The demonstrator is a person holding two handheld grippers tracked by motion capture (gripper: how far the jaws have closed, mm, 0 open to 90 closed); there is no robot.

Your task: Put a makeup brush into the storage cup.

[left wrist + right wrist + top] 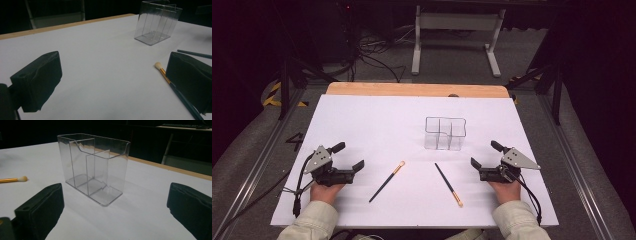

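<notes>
A clear plastic organizer with compartments stands empty on the white table top, right of centre. Two dark-handled makeup brushes lie in front of it: the left brush points its pale tip up-right, and the right brush has its tip toward me. My left gripper rests open at the left, apart from the left brush. My right gripper rests open at the right, facing the organizer. Nothing lies between either pair of jaws. The left gripper view also shows the organizer.
The table's wooden far edge runs behind the white sheet. Beyond it, on the floor, are cables and a white stand frame. Metal rails flank both sides of the table.
</notes>
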